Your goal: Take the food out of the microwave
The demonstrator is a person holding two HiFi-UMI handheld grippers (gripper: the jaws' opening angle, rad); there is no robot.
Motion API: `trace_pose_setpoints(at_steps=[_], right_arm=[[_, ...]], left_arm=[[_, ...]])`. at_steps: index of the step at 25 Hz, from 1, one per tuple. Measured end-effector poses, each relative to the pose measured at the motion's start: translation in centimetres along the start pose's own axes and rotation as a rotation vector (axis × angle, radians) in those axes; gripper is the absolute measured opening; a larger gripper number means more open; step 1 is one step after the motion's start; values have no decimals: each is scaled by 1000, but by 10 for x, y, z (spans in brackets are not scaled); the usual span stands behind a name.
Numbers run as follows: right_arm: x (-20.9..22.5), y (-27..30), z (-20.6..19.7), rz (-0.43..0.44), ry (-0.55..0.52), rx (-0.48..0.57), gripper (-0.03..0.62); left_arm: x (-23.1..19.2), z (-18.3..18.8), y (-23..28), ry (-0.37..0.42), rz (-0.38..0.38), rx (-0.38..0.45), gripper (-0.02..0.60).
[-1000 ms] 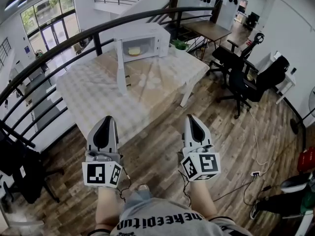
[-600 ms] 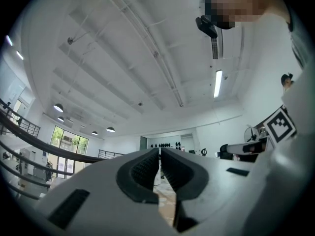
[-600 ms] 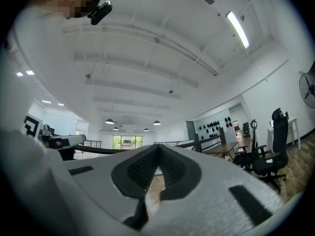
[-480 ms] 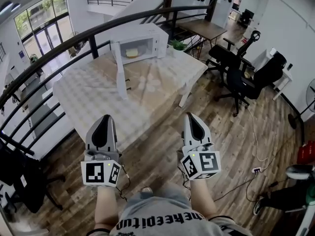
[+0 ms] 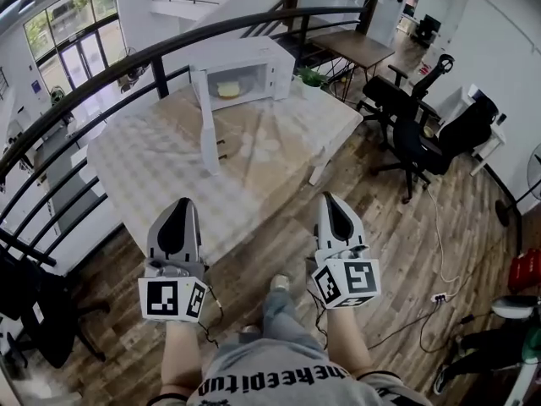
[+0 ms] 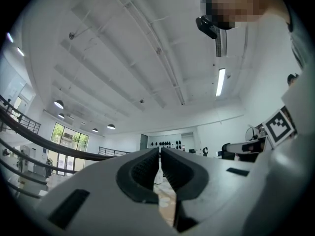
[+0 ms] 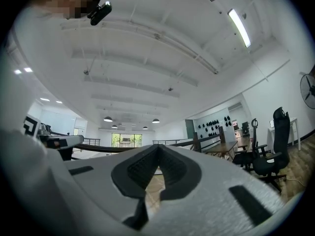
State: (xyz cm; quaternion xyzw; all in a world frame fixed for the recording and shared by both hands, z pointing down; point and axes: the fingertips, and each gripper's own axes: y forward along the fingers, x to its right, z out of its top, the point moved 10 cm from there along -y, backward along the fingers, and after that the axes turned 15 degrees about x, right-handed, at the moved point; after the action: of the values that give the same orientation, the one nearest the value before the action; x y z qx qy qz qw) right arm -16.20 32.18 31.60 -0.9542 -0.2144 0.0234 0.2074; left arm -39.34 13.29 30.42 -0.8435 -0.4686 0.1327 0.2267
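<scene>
A white microwave (image 5: pixel 254 64) stands at the far edge of the table (image 5: pixel 161 172), which wears a checked cloth. Its door (image 5: pixel 205 123) hangs wide open toward me. Inside lies yellow food (image 5: pixel 228 90) on a plate. Both grippers are held level over the wooden floor, short of the table's near edge and far from the microwave. My left gripper (image 5: pixel 182 203) (image 6: pixel 160 150) is shut with nothing between its jaws. My right gripper (image 5: pixel 330 198) (image 7: pixel 158 146) is also shut and empty.
A dark curved railing (image 5: pixel 127 64) runs behind the table. A small potted plant (image 5: pixel 310 78) sits right of the microwave. Black office chairs (image 5: pixel 414 138) and a wooden desk (image 5: pixel 362 51) stand to the right. A cable (image 5: pixel 439 256) trails over the floor.
The table and microwave have drawn a little nearer in the head view, and a foot now shows between the grippers. Both grippers stay shut and side by side.
</scene>
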Motion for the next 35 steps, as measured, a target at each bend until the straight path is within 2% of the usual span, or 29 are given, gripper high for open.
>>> trace_pose_setpoints(at_steps=[7, 15, 27, 35], right_arm=[[22, 51, -26, 15, 23, -7, 5], [54, 129, -49, 72, 33, 1, 5], [114, 211, -71, 144, 49, 9, 5], [145, 249, -89, 199, 57, 7, 5]], left_arm=[[-12, -26, 42, 21, 21, -3, 15], [-23, -56, 107, 35, 71, 13, 15], [-9, -92, 187, 61, 124, 45, 15], [0, -116, 221, 77, 171, 59, 15]])
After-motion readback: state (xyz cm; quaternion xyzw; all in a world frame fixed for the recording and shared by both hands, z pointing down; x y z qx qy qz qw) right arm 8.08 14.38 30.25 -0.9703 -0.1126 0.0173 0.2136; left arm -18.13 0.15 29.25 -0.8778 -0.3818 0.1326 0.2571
